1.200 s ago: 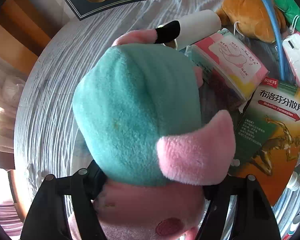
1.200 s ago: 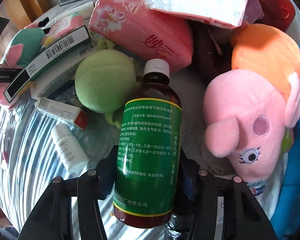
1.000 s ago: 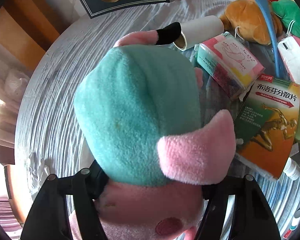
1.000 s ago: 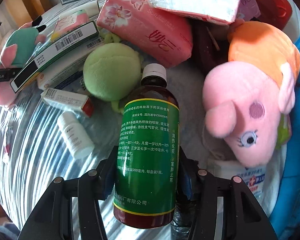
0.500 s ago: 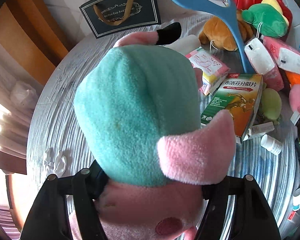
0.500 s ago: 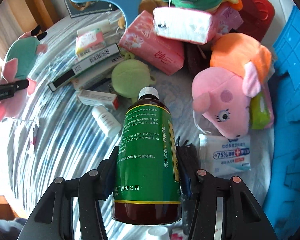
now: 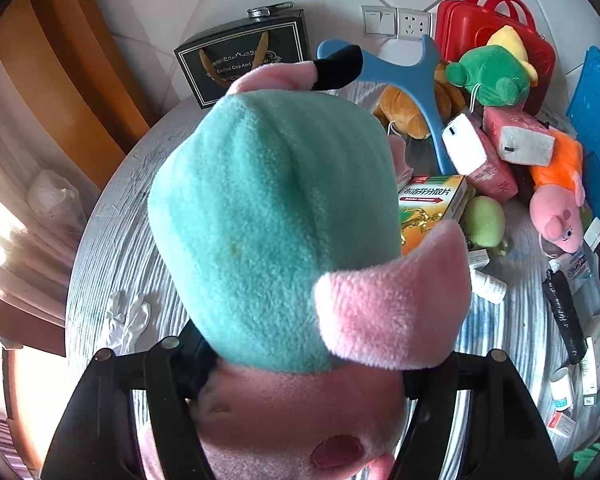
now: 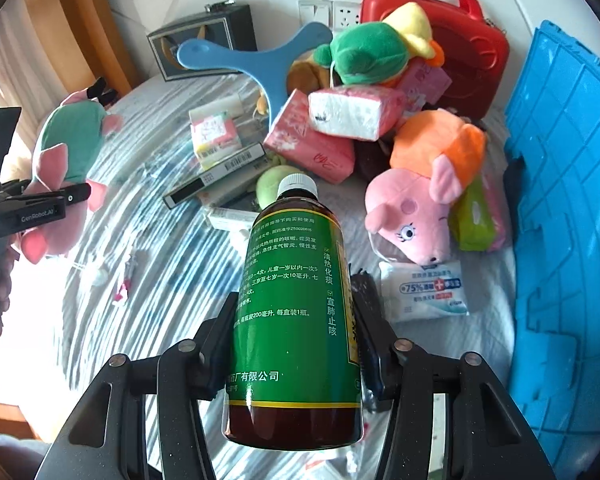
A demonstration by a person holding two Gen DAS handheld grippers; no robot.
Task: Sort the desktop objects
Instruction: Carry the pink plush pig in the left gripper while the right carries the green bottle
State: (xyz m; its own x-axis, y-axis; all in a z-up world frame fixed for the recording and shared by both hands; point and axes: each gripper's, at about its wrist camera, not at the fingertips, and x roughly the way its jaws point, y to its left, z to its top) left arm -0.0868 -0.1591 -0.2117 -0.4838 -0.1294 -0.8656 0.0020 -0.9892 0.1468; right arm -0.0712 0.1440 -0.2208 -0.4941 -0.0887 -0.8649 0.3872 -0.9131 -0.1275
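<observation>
Bottle [image 8: 292, 320] could slide from the right tool [image 8: 296, 344] clamping its slick label; left tool [image 7: 300, 376] pinches the soft plush [image 7: 272, 232], which may sag loose.

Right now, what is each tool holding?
Left tool: closed on the teal-and-pink plush pig toy.
Right tool: closed on the green-labelled brown medicine bottle.

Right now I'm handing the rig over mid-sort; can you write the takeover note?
Left gripper: shut on the teal-and-pink plush toy, held clear of the table.
Right gripper: shut on the green-labelled medicine bottle, cap pointing away.
Done: both items picked up, neither placed yet.
Left: the heap by the red case, plus medicine boxes mid-table. Blue crate stands on the right.
</observation>
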